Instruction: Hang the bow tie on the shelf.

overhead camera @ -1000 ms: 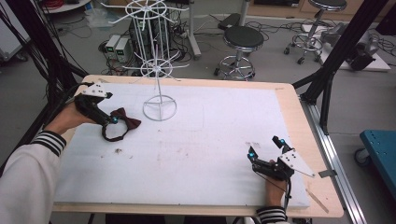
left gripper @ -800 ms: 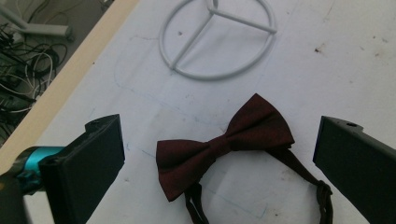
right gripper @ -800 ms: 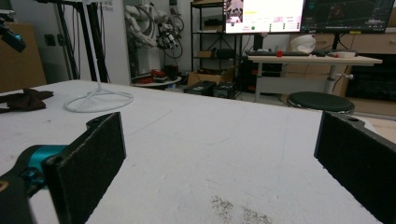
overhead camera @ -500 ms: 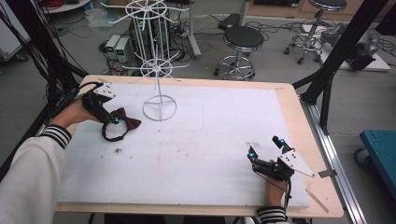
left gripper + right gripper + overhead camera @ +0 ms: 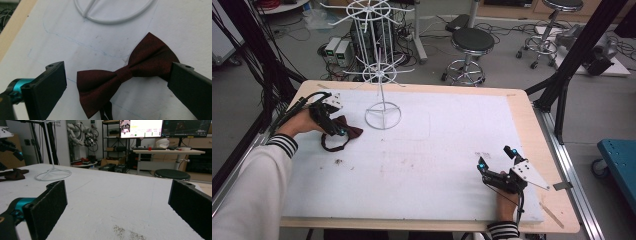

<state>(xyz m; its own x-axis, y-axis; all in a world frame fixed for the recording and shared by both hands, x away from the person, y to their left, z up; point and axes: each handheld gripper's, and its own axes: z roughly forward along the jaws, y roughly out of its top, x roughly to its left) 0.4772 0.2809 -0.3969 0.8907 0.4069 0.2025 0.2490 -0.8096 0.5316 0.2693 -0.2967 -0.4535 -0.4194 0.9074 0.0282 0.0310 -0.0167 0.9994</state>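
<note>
A dark red bow tie with a strap loop lies flat on the white foam mat, left of the white wire stand's ring base. My left gripper hovers right over the bow tie, open, with one jaw on each side of it in the left gripper view. The stand's base ring lies just beyond the tie. My right gripper rests open near the mat's front right corner, nothing between its jaws. From there the bow tie and the stand base sit far to the left.
The wire stand rises with spoked tiers at the back of the mat. The wooden table edge frames the mat. A stool and cabled equipment stand on the floor behind. Dark specks mark the mat near my right gripper.
My left gripper has shifted slightly back and right, settling over the bow tie's knot side. The right gripper has stayed put.
</note>
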